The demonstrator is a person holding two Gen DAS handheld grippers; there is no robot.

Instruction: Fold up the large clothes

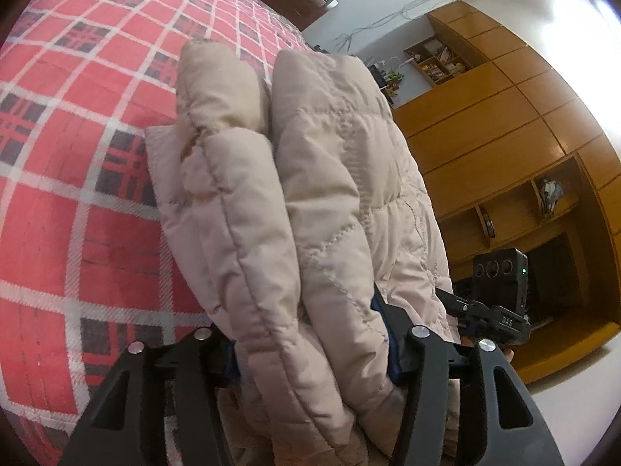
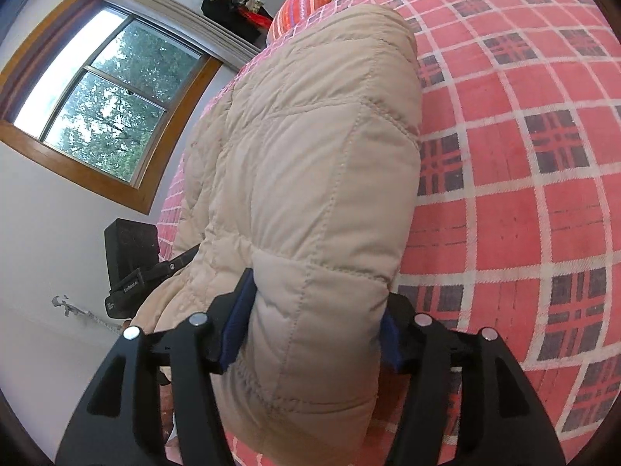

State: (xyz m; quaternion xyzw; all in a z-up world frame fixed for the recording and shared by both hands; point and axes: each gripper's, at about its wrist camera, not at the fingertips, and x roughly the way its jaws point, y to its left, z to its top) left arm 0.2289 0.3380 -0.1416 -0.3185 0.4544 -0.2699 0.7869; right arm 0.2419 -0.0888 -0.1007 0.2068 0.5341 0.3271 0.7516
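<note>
A beige quilted puffer jacket (image 1: pixel 310 194) is bunched into thick folds and lifted over the red plaid bed. My left gripper (image 1: pixel 310 341) is shut on two padded layers of it, blue pads (image 1: pixel 382 310) pressing both sides. In the right wrist view the same jacket (image 2: pixel 310 155) stretches away from me, and my right gripper (image 2: pixel 314 334) is shut on another thick fold. The other gripper shows at the jacket's far side in each view: the right gripper (image 1: pixel 500 310) in the left wrist view, the left gripper (image 2: pixel 132 268) in the right wrist view.
A red, white and navy plaid bedcover (image 1: pixel 77 155) (image 2: pixel 524 155) lies beneath. A wooden wardrobe with shelves (image 1: pixel 524 136) stands to the right. A wood-framed window (image 2: pixel 97 108) and a striped pillow (image 2: pixel 302 4) sit beyond the bed.
</note>
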